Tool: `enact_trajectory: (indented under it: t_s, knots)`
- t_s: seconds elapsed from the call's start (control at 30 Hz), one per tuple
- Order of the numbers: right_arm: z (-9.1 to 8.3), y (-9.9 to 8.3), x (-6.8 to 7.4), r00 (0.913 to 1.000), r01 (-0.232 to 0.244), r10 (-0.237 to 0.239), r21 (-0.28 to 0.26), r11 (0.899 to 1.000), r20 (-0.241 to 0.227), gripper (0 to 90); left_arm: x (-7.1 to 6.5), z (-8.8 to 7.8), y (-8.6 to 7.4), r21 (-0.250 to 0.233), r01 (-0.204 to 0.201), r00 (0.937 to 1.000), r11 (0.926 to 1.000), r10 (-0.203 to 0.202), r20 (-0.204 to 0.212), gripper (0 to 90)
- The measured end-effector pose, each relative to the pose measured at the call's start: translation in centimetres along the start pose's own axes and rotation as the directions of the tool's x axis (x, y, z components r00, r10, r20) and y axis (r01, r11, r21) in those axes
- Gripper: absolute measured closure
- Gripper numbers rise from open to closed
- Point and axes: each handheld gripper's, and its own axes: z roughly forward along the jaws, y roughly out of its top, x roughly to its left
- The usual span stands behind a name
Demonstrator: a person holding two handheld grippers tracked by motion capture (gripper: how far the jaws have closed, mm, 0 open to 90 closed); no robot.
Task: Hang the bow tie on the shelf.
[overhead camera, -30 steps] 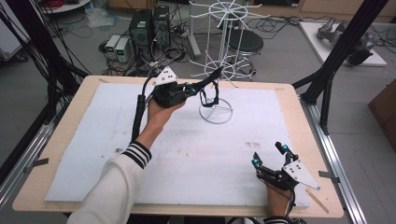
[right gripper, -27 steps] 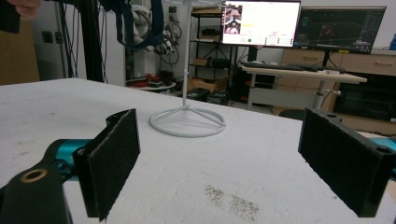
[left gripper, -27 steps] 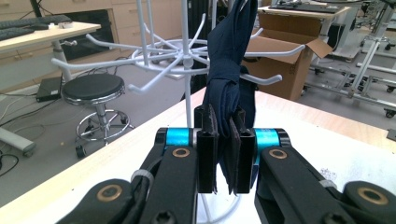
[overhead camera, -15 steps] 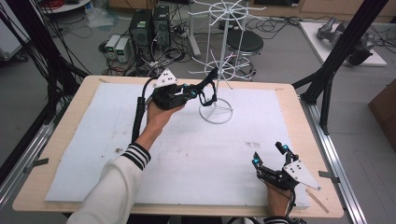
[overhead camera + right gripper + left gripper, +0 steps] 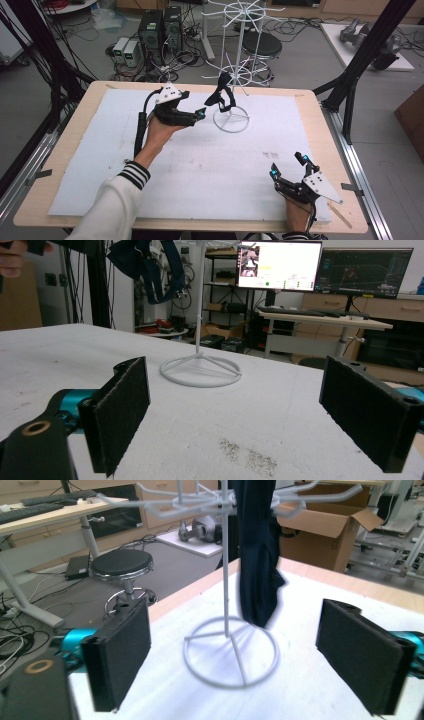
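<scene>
A white wire rack (image 5: 239, 75) stands on its ring base (image 5: 231, 120) at the far middle of the table. A dark cloth piece (image 5: 221, 97) hangs from one of its lower arms, free of any grip. My left gripper (image 5: 197, 114) hovers just left of it; its jaws have just been opening and stand open with nothing between them. In the left gripper view the dark cloth (image 5: 256, 555) dangles beside the rack's pole (image 5: 226, 580), beyond the left gripper (image 5: 242, 655). My right gripper (image 5: 287, 167) rests open near the front right edge, and the right gripper (image 5: 245, 410) faces the rack base (image 5: 200, 371) and cloth (image 5: 145, 265).
A white foam sheet (image 5: 200, 170) covers the wooden table (image 5: 65, 150). Dark specks (image 5: 270, 155) mark the sheet near the right gripper. Black frame posts (image 5: 360, 65) rise at both sides. A stool (image 5: 261, 45) and computer boxes (image 5: 150, 30) sit on the floor beyond the far edge.
The left gripper opened, let go of the dark cloth and drew back to the left and down. The cloth now hangs on the rack. The right gripper has not moved.
</scene>
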Motion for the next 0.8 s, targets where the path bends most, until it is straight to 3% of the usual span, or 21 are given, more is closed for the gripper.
enact_trajectory:
  t_s: [0.13, 0.33, 0.53, 0.8]
  knots:
    - [0.0, 0.0, 0.0, 1.0000, 0.006, -0.006, -0.003, 1.000, 0.001, 11.8, 0.1, -3.0, -1.8, -0.030, -0.021, 0.9998, 0.9993, 0.021, -0.002, 13.6]
    - [0.0, 0.0, 0.2, 0.9996, 0.026, -0.026, -0.002, 1.000, 0.002, 11.8, 1.0, -9.5, -5.4, -0.118, -0.032, 0.9987, 0.9925, 0.027, -0.043, 13.6]
    - [0.1, 0.0, 0.2, 0.9996, 0.029, -0.029, 0.006, 1.000, 0.004, 11.8, 2.2, -15.8, -9.0, -0.194, -0.009, 0.9921, 0.9810, -0.015, -0.125, 13.5]
    - [0.1, 0.1, 0.3, 0.9994, 0.033, -0.033, 0.013, 0.999, 0.013, 11.8, 2.5, -20.6, -14.0, -0.232, 0.020, 0.9844, 0.9725, -0.060, -0.166, 12.8]
